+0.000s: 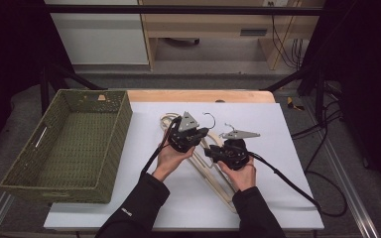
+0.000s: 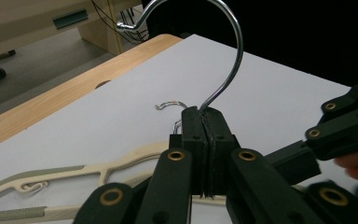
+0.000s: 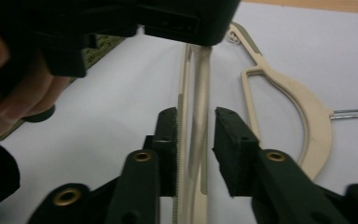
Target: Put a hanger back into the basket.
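The left hand-held gripper point(image 2: 205, 140) pinches the cream plastic hanger's point(image 3: 193, 140) metal hook point(image 2: 223, 70), but the right hand-held gripper point(image 3: 193, 135) sits loose around its bar, so it may slip.

At centre frame, two hands hold the left gripper point(image 1: 194, 136) and right gripper point(image 1: 217, 151) over cream hangers point(image 1: 213, 176) on a white table point(image 1: 129, 198); a green woven basket point(image 1: 114, 144) sits at left.

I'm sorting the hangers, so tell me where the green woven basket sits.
In the high view, the green woven basket sits on the table's left side, left of the left gripper and the cream plastic hangers.
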